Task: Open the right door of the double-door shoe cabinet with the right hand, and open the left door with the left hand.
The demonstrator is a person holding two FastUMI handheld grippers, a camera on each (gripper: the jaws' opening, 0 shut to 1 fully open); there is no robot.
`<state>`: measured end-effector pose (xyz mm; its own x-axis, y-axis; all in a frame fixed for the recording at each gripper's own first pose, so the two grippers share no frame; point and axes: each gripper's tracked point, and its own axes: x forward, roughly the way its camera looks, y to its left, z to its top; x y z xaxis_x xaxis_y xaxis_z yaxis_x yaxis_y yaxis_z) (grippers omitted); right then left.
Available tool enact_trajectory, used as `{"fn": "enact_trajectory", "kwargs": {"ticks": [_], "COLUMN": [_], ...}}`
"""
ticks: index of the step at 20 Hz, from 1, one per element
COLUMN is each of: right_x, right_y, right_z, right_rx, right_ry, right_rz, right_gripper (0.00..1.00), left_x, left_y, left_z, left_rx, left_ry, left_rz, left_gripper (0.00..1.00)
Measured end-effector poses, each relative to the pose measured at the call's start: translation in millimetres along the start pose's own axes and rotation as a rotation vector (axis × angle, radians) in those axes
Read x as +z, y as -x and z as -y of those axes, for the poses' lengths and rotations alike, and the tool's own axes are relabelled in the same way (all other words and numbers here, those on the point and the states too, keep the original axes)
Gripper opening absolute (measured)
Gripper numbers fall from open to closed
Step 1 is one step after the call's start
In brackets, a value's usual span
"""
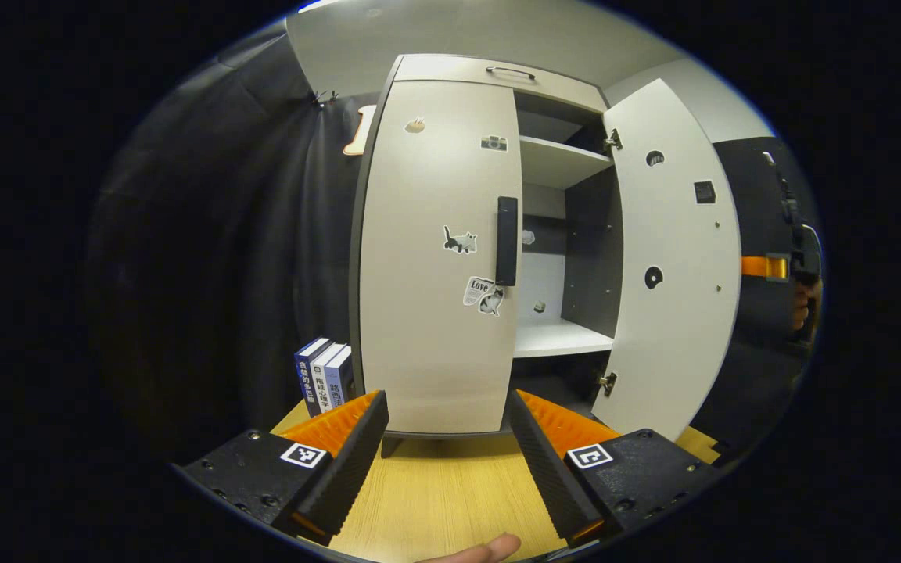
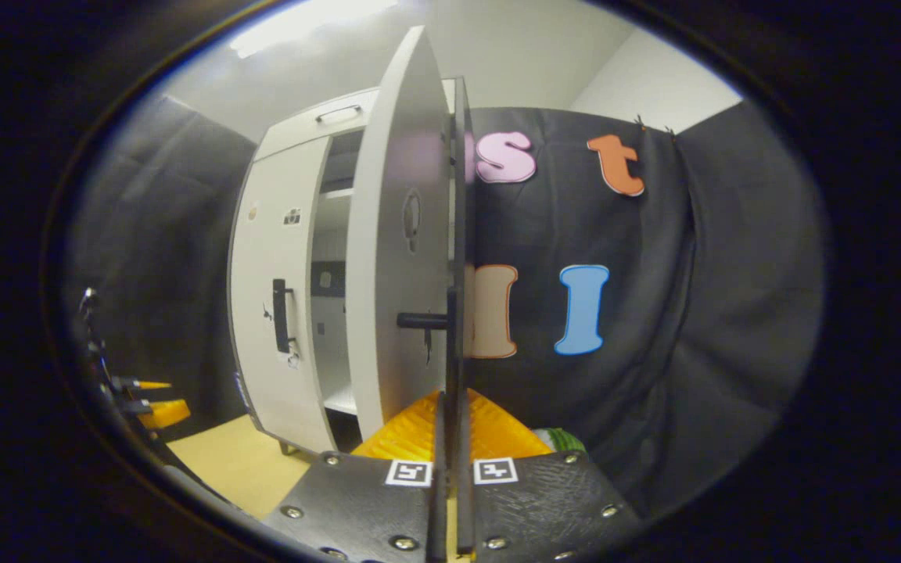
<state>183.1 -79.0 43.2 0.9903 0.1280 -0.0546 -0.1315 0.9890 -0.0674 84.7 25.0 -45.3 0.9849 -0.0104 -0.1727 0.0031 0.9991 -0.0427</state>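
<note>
Cabinet (image 1: 450, 70) shelves bare, right door (image 1: 673, 258) open; left gripper (image 1: 446, 461) wide, right gripper (image 2: 450, 438) closed.

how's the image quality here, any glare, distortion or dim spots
Left gripper view: fisheye bows the closed left door and the open right door; even light, sharp. Right gripper view: a ceiling light glares at top, and the cabinet interior looks dim.
</note>
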Motion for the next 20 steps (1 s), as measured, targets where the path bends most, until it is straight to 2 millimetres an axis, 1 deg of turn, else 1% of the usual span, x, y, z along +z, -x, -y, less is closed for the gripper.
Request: {"fn": "enact_trajectory", "kwargs": {"ticks": [1,2,3,5,6,7,9,12,15,16,17,20], "right_x": [0.8,-1.0,-1.8,-8.1,-12.8,-14.8,-27.5,-41.9,-60.2,-66.0,-69.7,-74.8], "right_y": [9.4,19.7,28.9,49.5,65.6,75.4,96.9,124.5,146.7,150.3,152.5,165.8], "right_z": [4.3,4.4,0.1,-11.5,-15.4,-24.6,-48.9,-69.2,-83.7,-86.6,-88.6,-94.5], "right_rx": [-0.034,-0.052,-0.057,-0.06,-0.055,-0.042,-0.017,-0.011,-0.003,-0.004,-0.009,-0.014], "right_ry": [0.021,0.031,0.036,0.041,0.057,0.063,0.058,0.024,0.017,0.013,0.001,-0.066], "right_rz": [0.008,0.017,0.024,0.038,0.04,0.058,0.062,0.065,0.048,0.042,0.039,0.035], "right_gripper": [0.08,0.29,0.42,0.77,0.94,0.98,0.99,0.99,0.99,0.99,0.99,0.99], "left_x": [6.2,11.7,19.7,29.9,34.3,41.0,52.1,70.4,89.0,97.9,108.2,125.9], "left_y": [-7.0,-13.6,-20.5,-35.0,-41.8,-50.0,-68.2,-91.6,-111.2,-117.3,-126.0,-147.7], "left_z": [-0.1,3.0,7.2,12.4,14.4,12.9,14.5,22.7,35.8,38.2,40.4,46.2], "left_rx": [-0.005,-0.017,-0.035,-0.062,-0.069,-0.063,-0.057,-0.072,-0.101,-0.102,-0.098,-0.071], "left_ry": [0.006,0.017,0.028,0.039,0.039,0.035,0.041,0.054,0.086,0.083,0.073,0.0], "left_rz": [-0.002,0.002,0.014,0.022,0.02,0.026,0.021,0.024,0.03,0.045,0.068,0.087], "left_gripper": [0.96,0.96,0.96,0.95,0.95,0.95,0.95,0.95,0.95,0.95,0.95,0.95]}}
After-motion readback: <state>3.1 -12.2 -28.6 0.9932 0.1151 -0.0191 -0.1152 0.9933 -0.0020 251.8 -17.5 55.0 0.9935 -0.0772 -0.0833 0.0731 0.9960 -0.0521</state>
